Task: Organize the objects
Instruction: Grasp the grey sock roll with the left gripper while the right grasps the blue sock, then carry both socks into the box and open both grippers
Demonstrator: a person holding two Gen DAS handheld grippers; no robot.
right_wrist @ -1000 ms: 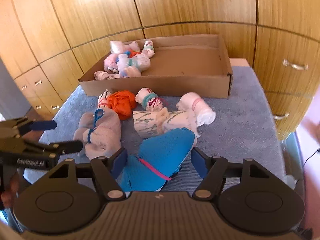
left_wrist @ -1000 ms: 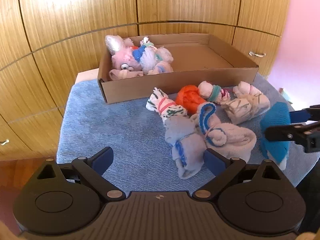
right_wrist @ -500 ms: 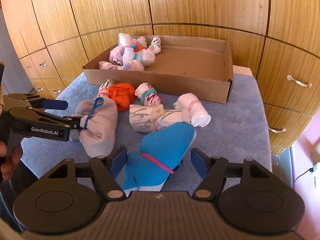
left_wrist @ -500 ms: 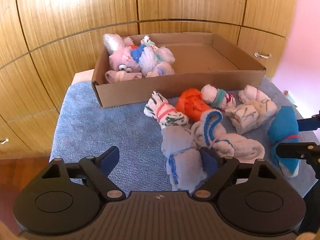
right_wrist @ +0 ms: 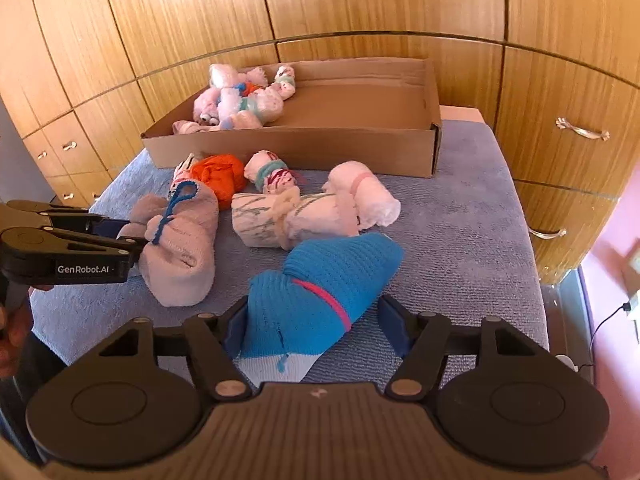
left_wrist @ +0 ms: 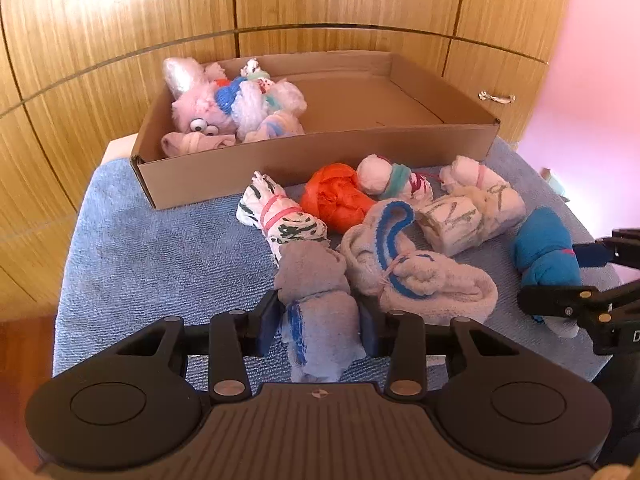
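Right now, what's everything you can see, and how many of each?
cardboard box: one, brown, back of the mat
mat: one, blue, under everything
boxed bundles: a heap, pink, white and blue, box's left end
loose bundles: about six, orange, white, striped, before the box
grey bundle: one, blue band, in left gripper
blue bundle: one, pink band, between right jaws
cupboards: wooden, behind
left gripper: black, jaws just closing, pressing grey bundle
right gripper: black, open around blue bundle
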